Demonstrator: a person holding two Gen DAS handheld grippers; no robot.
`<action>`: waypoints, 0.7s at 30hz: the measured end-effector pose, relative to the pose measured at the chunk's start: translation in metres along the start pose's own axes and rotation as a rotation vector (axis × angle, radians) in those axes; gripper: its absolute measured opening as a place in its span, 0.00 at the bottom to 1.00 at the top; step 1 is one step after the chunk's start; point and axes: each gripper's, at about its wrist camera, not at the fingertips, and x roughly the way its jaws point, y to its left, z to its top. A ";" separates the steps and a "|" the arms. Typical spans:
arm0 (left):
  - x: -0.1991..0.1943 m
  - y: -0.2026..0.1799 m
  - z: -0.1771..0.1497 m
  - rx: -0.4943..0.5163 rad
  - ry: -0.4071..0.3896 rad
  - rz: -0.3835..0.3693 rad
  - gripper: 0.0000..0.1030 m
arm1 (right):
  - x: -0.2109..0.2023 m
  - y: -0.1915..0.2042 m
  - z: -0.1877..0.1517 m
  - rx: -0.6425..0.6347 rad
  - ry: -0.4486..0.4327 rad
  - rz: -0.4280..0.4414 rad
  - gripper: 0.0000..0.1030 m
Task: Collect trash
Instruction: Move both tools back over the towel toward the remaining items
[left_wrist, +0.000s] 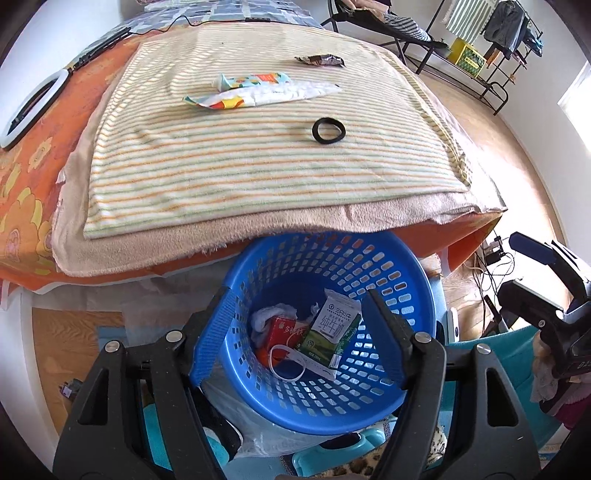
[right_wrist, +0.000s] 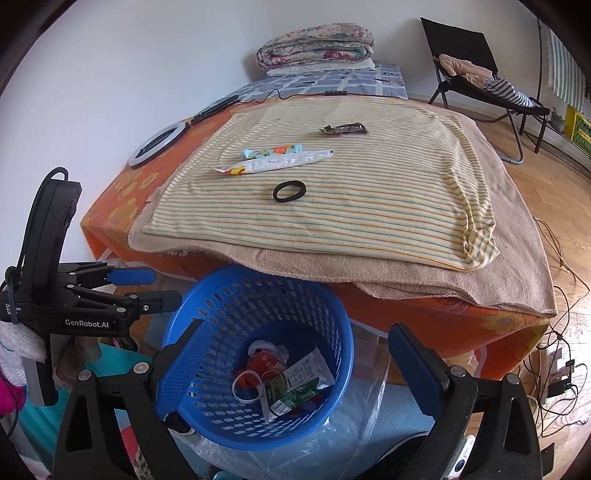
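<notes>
A blue perforated basket (left_wrist: 399, 373) (right_wrist: 332, 325) stands on the floor at the bed's near edge. It holds a milk carton (left_wrist: 332, 328) (right_wrist: 295, 384), a red packet (left_wrist: 282, 330), a white band and crumpled paper. On the striped towel (left_wrist: 240, 158) (right_wrist: 351, 206) lie a colourful tube (left_wrist: 255, 80) (right_wrist: 273, 150), a white wrapper (left_wrist: 266, 96) (right_wrist: 277, 161), a dark wrapper (left_wrist: 320, 60) (right_wrist: 344, 129) and a black ring (left_wrist: 328, 130) (right_wrist: 289, 191). My left gripper (left_wrist: 297, 336) is open and empty over the basket. My right gripper (right_wrist: 291, 373) is open and empty over the basket too.
A ring light (right_wrist: 157, 144) and cable lie on the orange bedsheet (left_wrist: 22, 184) at the left. Folded quilts (right_wrist: 316, 46) sit at the bed's far end. A black chair (right_wrist: 480, 74) and a clothes rack (left_wrist: 495, 55) stand on the wooden floor at the right. Cables (right_wrist: 554, 369) trail there.
</notes>
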 end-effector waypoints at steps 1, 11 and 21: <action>-0.003 0.001 0.006 0.002 -0.012 0.003 0.71 | 0.000 -0.001 0.002 0.004 0.000 0.004 0.95; -0.012 0.019 0.065 -0.006 -0.095 0.024 0.71 | 0.007 -0.010 0.030 0.025 -0.015 0.017 0.95; 0.002 0.053 0.120 -0.109 -0.118 0.029 0.71 | 0.025 -0.029 0.074 0.068 -0.033 0.021 0.95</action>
